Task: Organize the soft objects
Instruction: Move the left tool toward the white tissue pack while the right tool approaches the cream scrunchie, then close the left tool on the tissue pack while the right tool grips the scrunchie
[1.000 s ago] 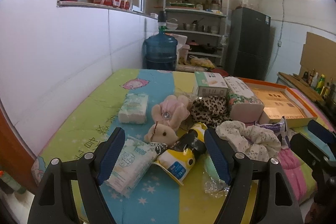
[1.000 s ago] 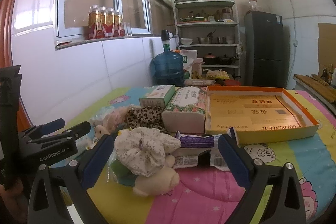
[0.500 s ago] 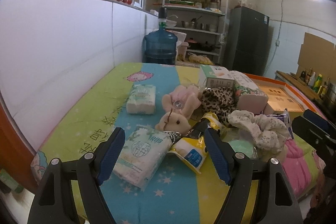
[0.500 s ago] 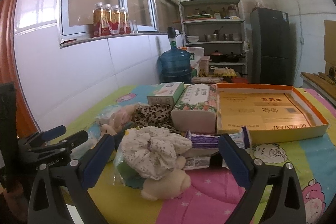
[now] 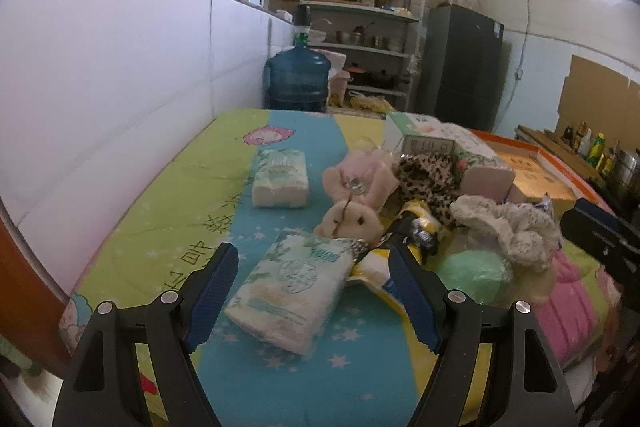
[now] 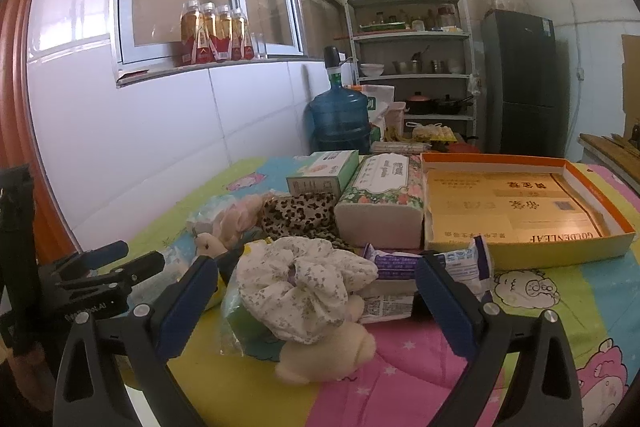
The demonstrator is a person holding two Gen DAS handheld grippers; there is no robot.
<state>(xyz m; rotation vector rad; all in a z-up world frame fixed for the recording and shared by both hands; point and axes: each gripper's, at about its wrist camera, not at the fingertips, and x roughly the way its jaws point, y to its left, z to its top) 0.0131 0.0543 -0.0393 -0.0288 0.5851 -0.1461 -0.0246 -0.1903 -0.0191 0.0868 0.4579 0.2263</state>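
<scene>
Framing tissue pack (image 5: 292, 285), left tool (image 5: 316, 291) wide, right tool (image 6: 316, 301) wide around scrunchie (image 6: 304, 277)

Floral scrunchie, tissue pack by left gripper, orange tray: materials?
Floral scrunchie: thin woven fabric, matte, gathered into ruffles. Tissue pack: paper tissues in glossy plastic film, going by the sheen and wrinkles. Orange tray: likely printed cardboard, with folded walls and a smooth finish.

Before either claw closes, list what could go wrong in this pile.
1. The left claw is open around the tissue pack, whose far corner touches the yellow pouch; closing may drag the pouch along.
2. The right claw is open around the floral scrunchie, lying on the cream plush and green item; it may pinch several things.
3. The plush lies near the table's front edge and could be pushed off.
</scene>
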